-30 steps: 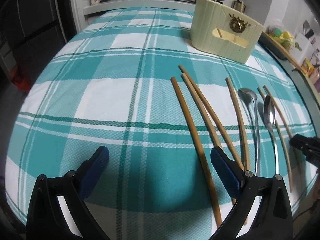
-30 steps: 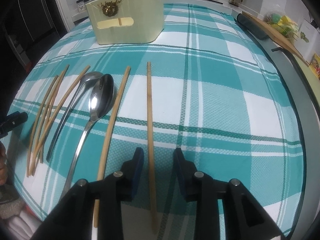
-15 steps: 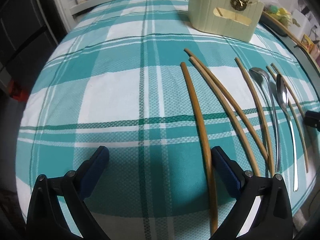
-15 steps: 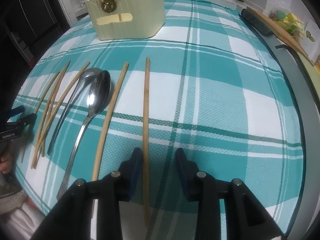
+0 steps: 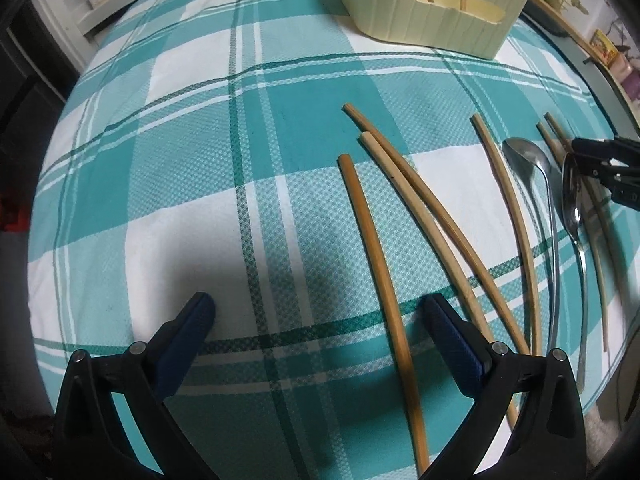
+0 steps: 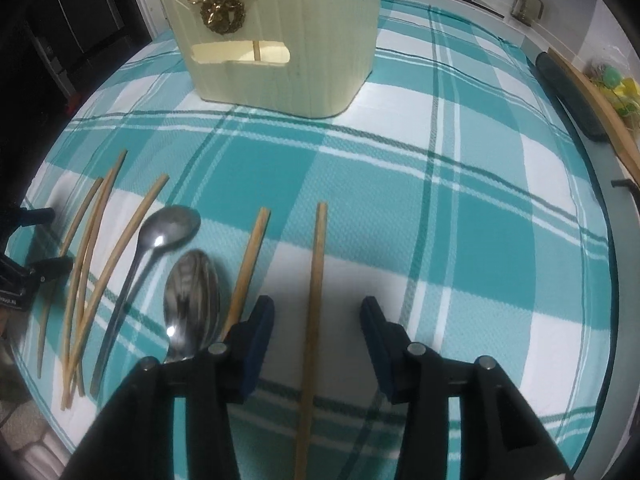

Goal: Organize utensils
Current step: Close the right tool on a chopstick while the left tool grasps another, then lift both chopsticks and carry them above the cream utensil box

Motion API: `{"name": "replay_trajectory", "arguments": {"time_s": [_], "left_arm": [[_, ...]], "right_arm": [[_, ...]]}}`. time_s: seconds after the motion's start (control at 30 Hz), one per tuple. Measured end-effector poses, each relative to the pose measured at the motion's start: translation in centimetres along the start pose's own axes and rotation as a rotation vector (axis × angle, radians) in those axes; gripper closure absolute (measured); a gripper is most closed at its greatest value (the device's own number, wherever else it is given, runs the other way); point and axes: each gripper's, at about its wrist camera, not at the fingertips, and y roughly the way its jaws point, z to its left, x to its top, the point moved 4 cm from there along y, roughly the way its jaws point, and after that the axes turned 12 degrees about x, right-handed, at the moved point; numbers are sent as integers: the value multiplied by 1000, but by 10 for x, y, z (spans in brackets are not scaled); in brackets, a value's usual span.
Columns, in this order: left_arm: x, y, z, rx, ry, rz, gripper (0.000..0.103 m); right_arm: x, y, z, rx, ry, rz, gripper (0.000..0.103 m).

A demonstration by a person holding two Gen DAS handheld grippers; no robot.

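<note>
Long thin wooden chopsticks (image 5: 380, 264) and two shiny metal spoons (image 6: 160, 240) lie side by side on the teal and white checked tablecloth (image 5: 160, 160). No words on them can be read. The sticks are light brown, and some bend a little. Behind them stands a cream ribbed utensil holder (image 6: 316, 40) with a gold deer-head badge (image 6: 220, 10) on its front, and one stick stands inside it. The left gripper (image 5: 316, 320) hovers low over the cloth with its blue-padded jaws spread wide, one brown stick lying between them, not pinched. The right gripper (image 6: 316, 320) has just been opening its jaws, and one straight stick (image 6: 314, 300) lies loose between them. One spoon (image 6: 192, 296) and another stick lie just beside its left finger. A dark long case (image 6: 568, 96) sits at the table edge.
</note>
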Motion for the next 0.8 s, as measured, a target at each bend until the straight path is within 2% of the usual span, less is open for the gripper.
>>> {"name": "replay_trajectory", "arguments": {"time_s": [0.1, 0.17, 0.23, 0.27, 0.3, 0.33, 0.4, 0.6, 0.8], "left_arm": [[13, 2, 0, 7, -10, 4, 1], [19, 2, 1, 3, -27, -2, 7], [24, -4, -1, 5, -26, -27, 33], [26, -6, -3, 2, -23, -37, 41], [28, -8, -4, 0, -23, -41, 56], [29, -10, -5, -8, -24, -46, 78], [29, -12, -6, -47, -39, -52, 93], [20, -30, -1, -105, -96, -138, 98], [9, -105, 13, -139, -149, -329, 98]], "right_arm": [[18, 8, 2, -23, -33, -4, 63], [27, 12, 6, -20, -41, -3, 69], [32, 15, 9, -28, -48, 0, 79], [34, 16, 12, -23, -52, 0, 89], [35, 16, 13, -23, -49, -2, 92], [35, 17, 13, -32, -49, -7, 93], [36, 17, 14, -38, -53, -19, 96], [29, -5, 7, 4, -5, -125, 96], [23, -72, 9, 38, 21, -286, 96]]}}
